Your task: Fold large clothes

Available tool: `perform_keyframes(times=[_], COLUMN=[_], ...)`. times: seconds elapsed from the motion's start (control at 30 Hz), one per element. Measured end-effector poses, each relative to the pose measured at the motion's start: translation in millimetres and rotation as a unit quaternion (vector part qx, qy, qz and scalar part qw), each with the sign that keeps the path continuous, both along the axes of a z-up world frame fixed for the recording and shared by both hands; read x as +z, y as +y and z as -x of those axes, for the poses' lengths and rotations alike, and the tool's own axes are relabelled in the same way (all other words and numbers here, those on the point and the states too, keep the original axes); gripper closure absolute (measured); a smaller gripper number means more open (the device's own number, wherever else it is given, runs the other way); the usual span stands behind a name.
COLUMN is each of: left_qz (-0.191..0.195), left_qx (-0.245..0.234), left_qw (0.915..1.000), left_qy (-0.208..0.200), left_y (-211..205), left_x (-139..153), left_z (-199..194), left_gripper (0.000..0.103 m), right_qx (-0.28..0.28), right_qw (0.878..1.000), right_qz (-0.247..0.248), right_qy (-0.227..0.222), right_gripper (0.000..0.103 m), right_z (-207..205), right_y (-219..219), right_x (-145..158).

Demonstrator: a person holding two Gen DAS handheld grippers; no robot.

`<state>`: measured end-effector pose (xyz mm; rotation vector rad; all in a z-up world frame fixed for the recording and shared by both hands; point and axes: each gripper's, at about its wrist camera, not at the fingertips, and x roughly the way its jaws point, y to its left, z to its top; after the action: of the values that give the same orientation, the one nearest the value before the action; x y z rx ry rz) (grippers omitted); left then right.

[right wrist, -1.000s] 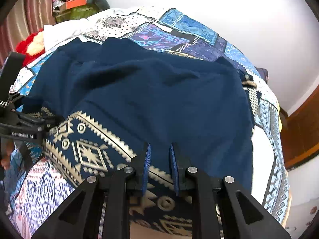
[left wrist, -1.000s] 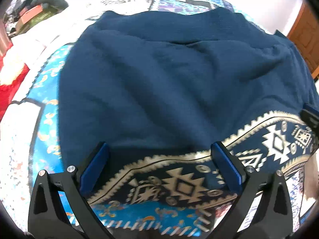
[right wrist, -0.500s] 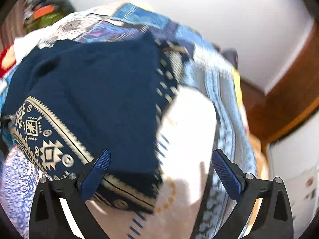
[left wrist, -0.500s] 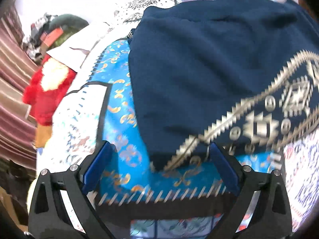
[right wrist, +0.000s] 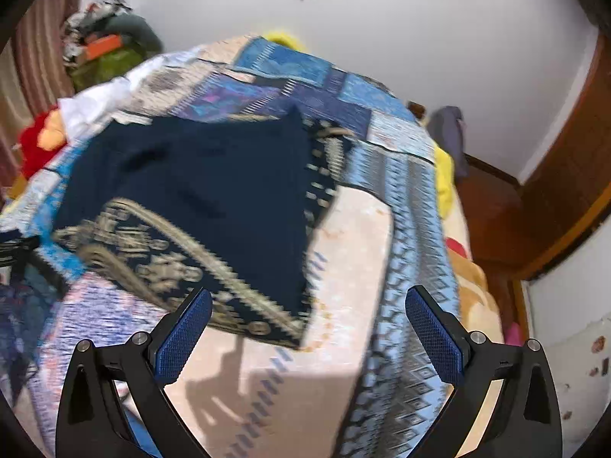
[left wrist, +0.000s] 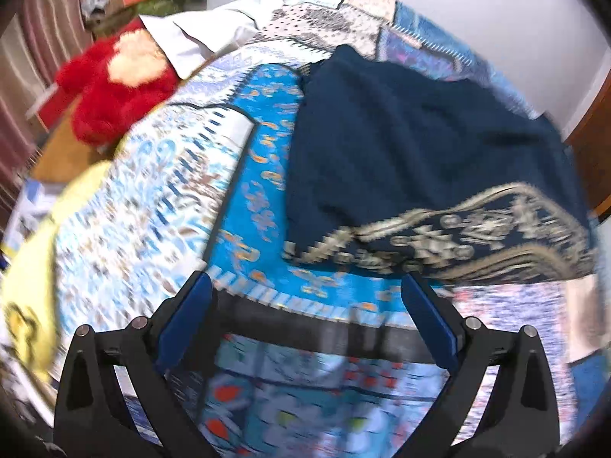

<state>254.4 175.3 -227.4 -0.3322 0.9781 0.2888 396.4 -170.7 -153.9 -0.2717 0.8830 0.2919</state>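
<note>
Your left gripper stands released, jaws wide, nothing between them. Your right gripper stands equally wide and grasps nothing; its jaws have just been opening.

The navy garment lies folded on the patchwork bedspread, its cream-patterned border toward the near edge of the bed. In the left wrist view it lies ahead of the jaws and to the right, apart from the fingers. In the right wrist view the garment lies ahead and to the left, its near corner just beyond the left finger.

No legible writing or brand shows; both views are motion-blurred.
</note>
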Motion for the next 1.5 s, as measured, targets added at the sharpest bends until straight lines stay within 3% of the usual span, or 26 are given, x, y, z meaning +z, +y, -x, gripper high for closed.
perform_keyframes(times=[0.17,0.3,0.43,0.57,0.67,0.77,0.87,0.9,0.93,1.03,1.1,1.2,1.33,1.4,1.5], left_qz=[0.089,0.193,0.255,0.308,0.324,0.302,0.277,0.275,0.277,0.25,0.212,0.193,0.119,0.091,0.064], left_qx=[-0.01,-0.012,0.002,0.008,0.011,0.014,0.037,0.05,0.058,0.061,0.047,0.035,0.024,0.025,0.031], left_qw=[0.9959,0.981,0.9669,0.9505,0.9438,0.9502,0.9571,0.957,0.9562,0.963,0.9726,0.9743,0.9859,0.9892,0.9926], left_qy=[-0.013,0.0,0.006,-0.042,-0.065,-0.076,-0.078,-0.077,-0.075,-0.078,-0.083,-0.112,-0.115,-0.112,-0.098], left_y=[-7.3,-9.6,-5.9,7.3,12.5,15.1,19.9,21.9,22.8,16.9,8.8,2.8,-5.8,-7.4,-6.4], left_x=[-5.9,-38.9,-69.6,-76.3,-79.8,-75.4,-69.2,-67.0,-64.8,-43.4,-19.3,17.1,48.5,56.1,59.8], left_z=[-9.1,-24.2,-38.0,-56.5,-77.1,-101.4,-120.1,-123.7,-125.7,-125.8,-119.8,-95.5,-68.1,-56.8,-45.4], left_gripper=[0.003,0.003,0.005,0.005,0.009,0.02,0.043,0.06,0.07,0.091,0.094,0.096,0.096,0.096,0.096], right_qx=[0.039,0.057,0.057,0.043,0.029,0.032,0.04,0.042,0.043,0.045,0.048,0.071,0.102,0.121,0.143], right_qw=[0.999,0.998,0.998,0.997,0.993,0.991,0.991,0.991,0.991,0.991,0.99,0.984,0.976,0.974,0.972], right_qz=[-0.02,-0.024,-0.018,-0.008,-0.033,-0.072,-0.066,-0.063,-0.061,-0.062,-0.066,-0.1,-0.132,-0.126,-0.091], right_qy=[-0.004,-0.002,0.017,0.056,0.106,0.112,0.109,0.108,0.108,0.115,0.119,0.129,0.14,0.142,0.165], right_gripper=[0.002,0.002,0.002,0.002,0.0,0.0,0.0,0.0,0.0,0.0,0.0,0.0,0.0,0.0,0.0], right_z=[8.1,2.6,-12.8,-34.5,-52.2,-55.7,-53.5,-52.9,-52.5,-51.9,-51.7,-50.7,-43.2,-39.5,-37.0], right_y=[28.8,52.8,71.9,81.0,73.6,64.1,65.6,66.7,67.1,70.1,72.0,80.7,108.4,133.1,172.6], right_x=[11.6,7.2,-13.0,-48.0,-76.7,-76.3,-77.0,-76.6,-76.0,-69.5,-60.7,-45.5,-29.1,-30.0,-54.6])
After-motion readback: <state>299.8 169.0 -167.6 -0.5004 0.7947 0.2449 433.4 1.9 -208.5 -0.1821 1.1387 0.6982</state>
